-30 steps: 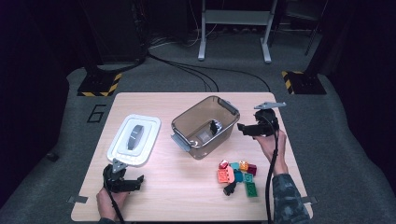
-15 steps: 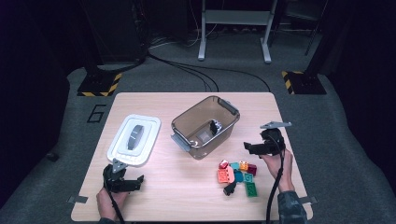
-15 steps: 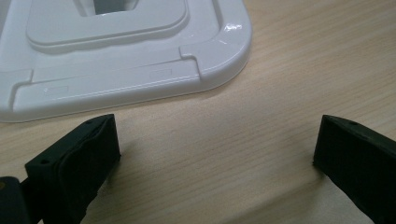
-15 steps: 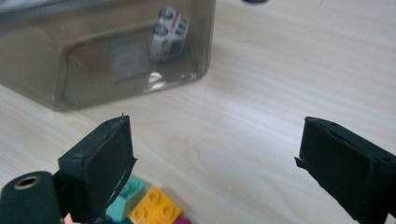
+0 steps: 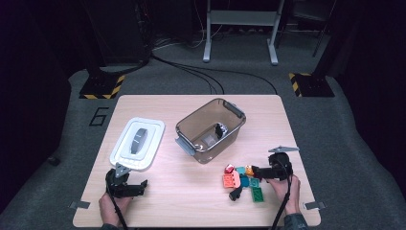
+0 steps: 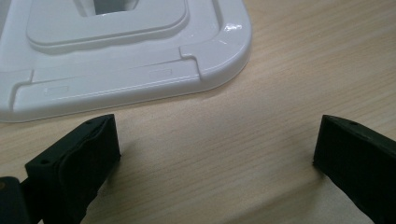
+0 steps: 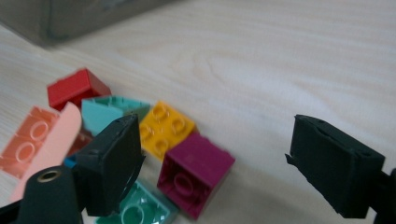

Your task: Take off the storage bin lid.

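Magenta is the brick [image 7: 195, 179] nearest to the right claw [image 5: 261, 171], which stands open and has just been closing a little, with nothing yet between the jaws. This brick lies on the tabletop [image 5: 191, 201] at the near edge of the toy-brick pile [image 5: 242, 180], touching a yellow brick [image 7: 166, 128] and just beside a green plate [image 7: 135, 210]. To take it well, I would shift the claw sideways until both jaws stand around the magenta brick alone — the left jaw is over the pile now and could catch the neighbours. Then lower and close on its flat sides. The brown plastic bin [image 5: 210, 129] waits near. The left claw [image 5: 125, 188] is open too — resting before the white lid [image 6: 116, 60].
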### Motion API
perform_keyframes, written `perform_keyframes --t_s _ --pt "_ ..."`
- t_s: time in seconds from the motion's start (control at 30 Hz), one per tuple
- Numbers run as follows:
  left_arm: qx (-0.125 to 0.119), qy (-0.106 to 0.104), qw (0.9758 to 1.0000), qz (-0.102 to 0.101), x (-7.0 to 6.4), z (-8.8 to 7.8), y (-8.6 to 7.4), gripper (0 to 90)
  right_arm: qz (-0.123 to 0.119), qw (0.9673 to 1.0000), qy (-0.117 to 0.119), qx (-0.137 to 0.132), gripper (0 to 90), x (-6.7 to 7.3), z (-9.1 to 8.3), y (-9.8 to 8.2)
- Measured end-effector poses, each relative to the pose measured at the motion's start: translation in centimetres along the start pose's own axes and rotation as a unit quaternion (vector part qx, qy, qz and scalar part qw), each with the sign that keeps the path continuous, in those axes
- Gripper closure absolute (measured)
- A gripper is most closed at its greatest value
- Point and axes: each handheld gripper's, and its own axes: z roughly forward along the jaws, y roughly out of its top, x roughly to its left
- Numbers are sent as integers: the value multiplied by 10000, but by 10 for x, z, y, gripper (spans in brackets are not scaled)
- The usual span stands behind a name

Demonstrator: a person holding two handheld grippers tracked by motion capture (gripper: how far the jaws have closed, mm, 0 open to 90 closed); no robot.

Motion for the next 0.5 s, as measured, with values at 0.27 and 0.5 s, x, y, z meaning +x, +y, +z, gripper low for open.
perform_keyframes --t_s 0.27,0.5 --pt "-20 2 10000 -42 0 0 0 0 343 9993 -136 93 247 -9 1 -24" --pt "-22 4 10000 -50 -1 0 0 0 472 9980 -385 143 280 -26 -2 -24"
